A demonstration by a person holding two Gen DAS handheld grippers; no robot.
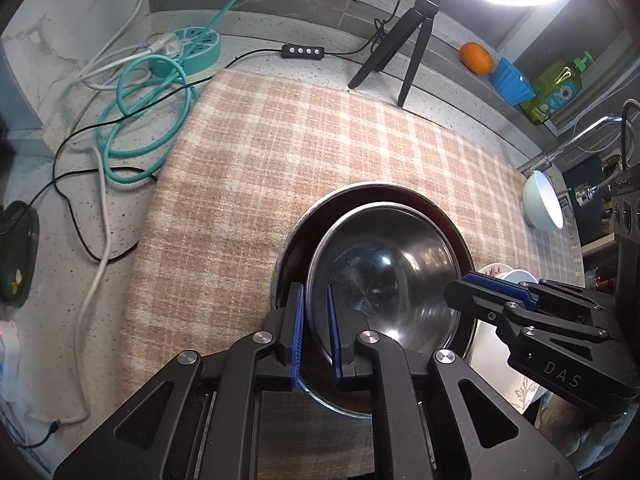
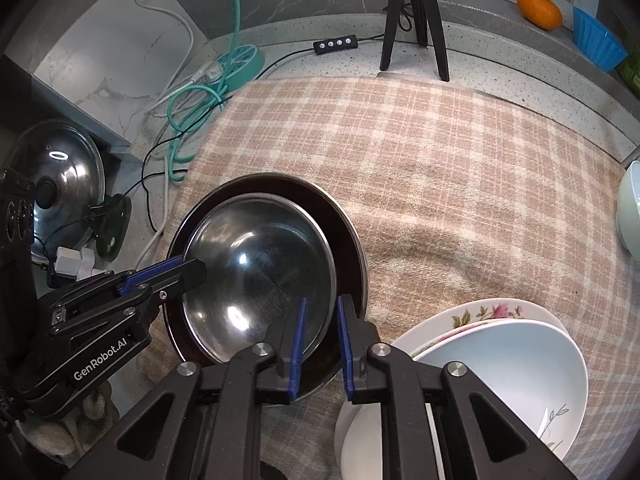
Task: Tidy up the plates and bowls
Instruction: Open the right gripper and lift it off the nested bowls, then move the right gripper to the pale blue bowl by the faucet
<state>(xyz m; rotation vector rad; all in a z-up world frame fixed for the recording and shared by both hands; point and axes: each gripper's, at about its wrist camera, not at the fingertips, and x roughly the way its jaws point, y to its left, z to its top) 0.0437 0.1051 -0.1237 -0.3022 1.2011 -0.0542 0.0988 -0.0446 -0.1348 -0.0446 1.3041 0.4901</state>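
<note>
Upright, mouth up, the steel bowl (image 1: 384, 276) has both grippers' fingers (image 1: 297, 336) straddling its rim, unclosed.

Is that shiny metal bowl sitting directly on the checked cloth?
No, the steel bowl rests inside a wider dark metal pan, and the pan is what lies on the checked cloth.

The checked cloth (image 2: 460, 168) is bare behind the metal bowl (image 2: 260, 276). Cables (image 1: 132, 120) crowd the left. White bowls (image 2: 492, 364) sit near on the right, and a tripod (image 2: 416, 20) stands at the back.
</note>
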